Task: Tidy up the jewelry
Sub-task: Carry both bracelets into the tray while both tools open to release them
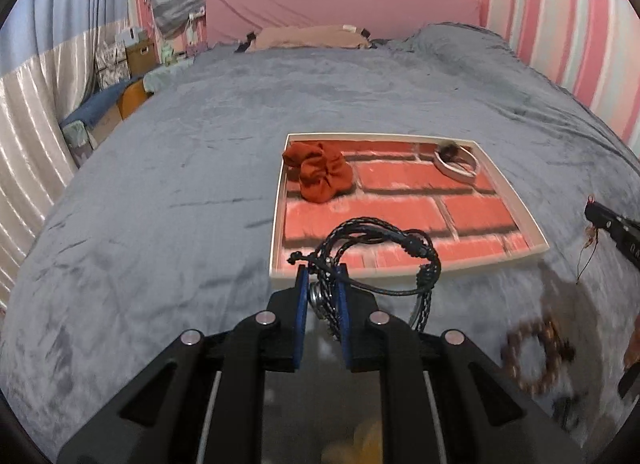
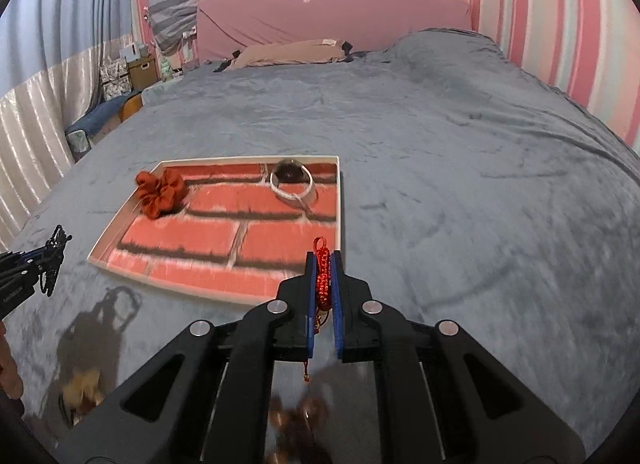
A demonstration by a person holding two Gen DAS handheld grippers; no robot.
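L wrist view: 1 tray (image 1: 276, 223), shallow, white rim, brick-print floor, lying on grey plush blanket (image 1: 180, 183). In tray: 1 rust fabric scrunchie (image 1: 320, 171) at approx 10 o'clock corner, 1 pale band bracelet (image 1: 456, 163) at approx 1 o'clock corner. L gripper (image 1: 323, 284) low over blanket, just short of tray's near rim, pointing fwd; blue pads clenched on 1 black braided cord bracelet (image 1: 384, 248), loops arching out over near rim, metal disc pinched betw pads. 1 brown bead bracelet (image 1: 536, 356) on blanket at 4 o'clock, blurred. R gripper tip (image 1: 612, 227) enters at 3 o'clock, thin threads dangling.

R wrist view: same tray (image 2: 340, 203) at 11 o'clock, scrunchie (image 2: 160, 191) far-left corner, pale bracelet (image 2: 292, 187) far-right. R gripper (image 2: 325, 264) near tray's near-right corner, level, pads clamped on 1 red woven cord bracelet (image 2: 322, 276), small loop sticking up above tips, tail w/ small beads hanging below. L gripper (image 2: 24, 268) w/ black cord (image 2: 54, 248) at 9 o'clock edge. Blurred brownish items on blanket (image 2: 480, 183) at 6 and 7 o'clock; can't ID.
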